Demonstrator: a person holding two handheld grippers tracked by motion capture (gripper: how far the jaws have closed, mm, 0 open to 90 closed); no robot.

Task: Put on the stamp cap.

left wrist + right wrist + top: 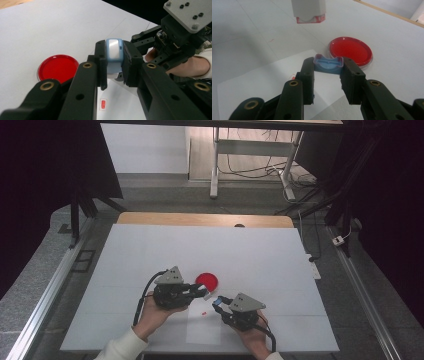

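Note:
My left gripper (204,291) is shut on a small white piece with a light blue end (113,51). From the right gripper view that piece (309,10) hangs at the top, its red-edged end facing down over the table. My right gripper (218,302) is shut on a little blue cap (328,64), held just above a white sheet of paper (259,77). The two grippers' tips are close together but apart. Just beyond them on the table lies a round red dish (206,281), also seen as the red dish (58,68) and the red dish (350,49).
The white sheet of paper (202,332) lies near the table's front edge and bears a small red label (103,104). A white table cover (200,250) spreads wide behind the dish. A wooden edge (205,219) shows at the back.

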